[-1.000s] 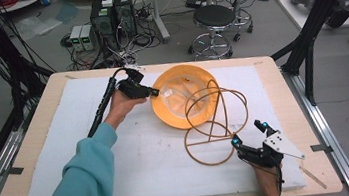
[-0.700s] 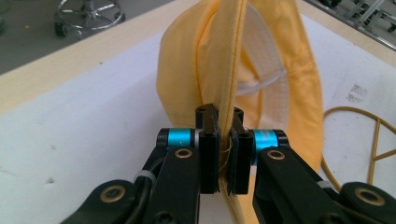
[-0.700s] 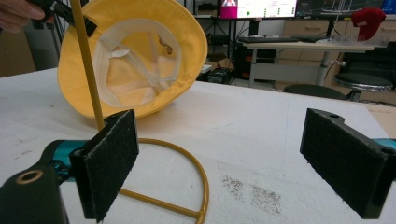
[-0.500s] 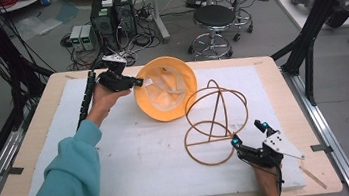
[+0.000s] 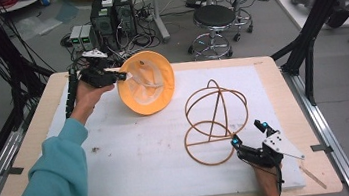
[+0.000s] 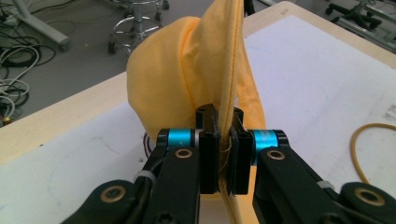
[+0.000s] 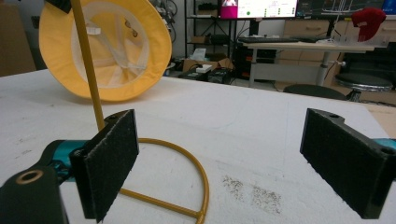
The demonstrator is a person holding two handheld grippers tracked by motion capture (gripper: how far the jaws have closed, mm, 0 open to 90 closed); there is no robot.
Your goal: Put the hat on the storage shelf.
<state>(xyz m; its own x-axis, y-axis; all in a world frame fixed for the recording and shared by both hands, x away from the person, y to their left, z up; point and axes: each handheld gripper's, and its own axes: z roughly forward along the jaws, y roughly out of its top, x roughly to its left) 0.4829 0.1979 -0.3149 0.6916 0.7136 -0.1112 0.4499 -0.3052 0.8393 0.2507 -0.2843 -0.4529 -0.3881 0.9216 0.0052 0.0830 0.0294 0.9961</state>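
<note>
A yellow bucket hat (image 5: 146,84) is held up on edge over the white mat, its pale lining facing the camera. My left gripper (image 5: 122,76) is shut on the hat's brim (image 6: 230,116), which runs up between the two black pads. A wire frame of yellow-brown rings (image 5: 214,119) stands on the mat to the right of the hat, apart from it. My right gripper (image 5: 248,134) rests open at the frame's near right side, its wide-spread pads (image 7: 109,161) holding nothing. The hat (image 7: 105,51) and a frame rod (image 7: 88,65) appear beyond them.
A white foam mat (image 5: 134,153) covers most of the wooden table (image 5: 29,161). Black frame posts (image 5: 307,46) stand at the table's right and left. Stools (image 5: 216,20) and computer boxes (image 5: 111,12) sit on the floor behind the far edge.
My left gripper has carried the hat left and up, off the wire frame, tipping it onto its edge. The frame now stands bare. The right gripper has stayed put.
</note>
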